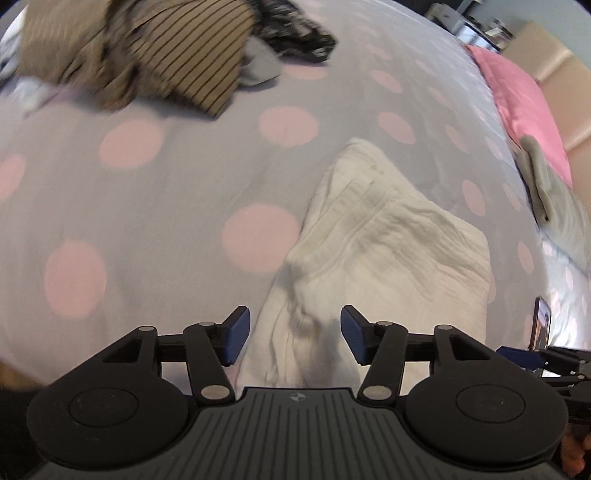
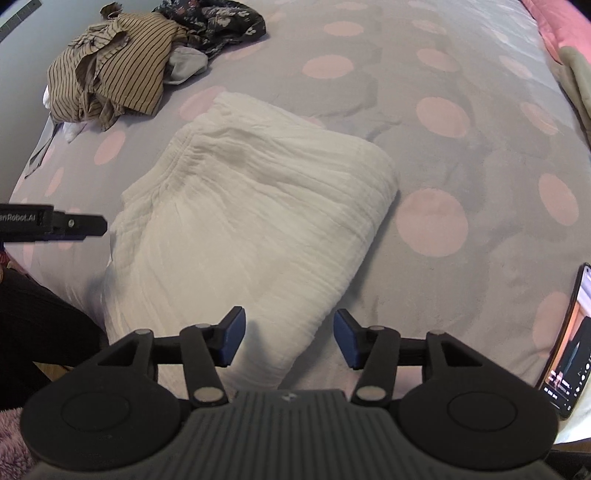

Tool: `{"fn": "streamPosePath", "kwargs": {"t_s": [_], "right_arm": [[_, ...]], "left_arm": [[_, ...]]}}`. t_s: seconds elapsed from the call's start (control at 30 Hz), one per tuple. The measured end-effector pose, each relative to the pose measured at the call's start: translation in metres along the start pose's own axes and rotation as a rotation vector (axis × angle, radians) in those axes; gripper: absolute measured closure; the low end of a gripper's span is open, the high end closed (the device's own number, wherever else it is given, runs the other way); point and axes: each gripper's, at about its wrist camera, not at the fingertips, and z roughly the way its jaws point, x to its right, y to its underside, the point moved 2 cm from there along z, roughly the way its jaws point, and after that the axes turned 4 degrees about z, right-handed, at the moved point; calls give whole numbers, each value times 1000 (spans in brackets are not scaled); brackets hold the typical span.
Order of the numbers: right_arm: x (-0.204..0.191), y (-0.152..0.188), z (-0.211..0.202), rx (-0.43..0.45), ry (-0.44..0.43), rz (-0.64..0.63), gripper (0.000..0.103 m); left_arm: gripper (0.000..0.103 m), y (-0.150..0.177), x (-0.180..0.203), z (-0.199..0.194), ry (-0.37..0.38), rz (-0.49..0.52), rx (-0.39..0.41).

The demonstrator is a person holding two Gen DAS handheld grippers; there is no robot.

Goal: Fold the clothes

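Bed (image 2: 461,74), grey w/ pink dots, carries all items. White folded garment (image 2: 251,206) lies mid-bed, just ahead of both grippers. Unfolded pile at the far left corner: striped brown shirt (image 2: 110,77), dark floral item (image 2: 218,22). Phone (image 2: 570,343) rests at the near right edge.

Risk: fold looks loose at the near edge; a low pass or pad snag could drag it open. Phone near the edge could get knocked.

Left gripper (image 1: 291,334): approx. half open, holds nothing, above the garment's near end. Right gripper (image 2: 289,338): same, empty, no contact visible.
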Motion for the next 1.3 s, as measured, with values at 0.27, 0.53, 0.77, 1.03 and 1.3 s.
{"fn": "streamPosePath", "kwargs": {"t_s": [0.27, 0.53, 0.77, 1.03, 1.3], "right_arm": [[-9, -3, 5, 17, -36, -20, 47], [-11, -2, 7, 20, -54, -27, 46], [-13, 1, 8, 30, -46, -38, 46], [-11, 1, 10, 19, -45, -41, 46], [-10, -11, 6, -21, -67, -74, 46]], "left_arm": [[49, 51, -32, 5, 108, -370, -62], [44, 71, -34, 12, 125, -518, -19], [39, 71, -10, 14, 206, -515, 8], [38, 69, -2, 30, 124, -523, -3], [38, 65, -8, 53, 113, -536, -29]]}}
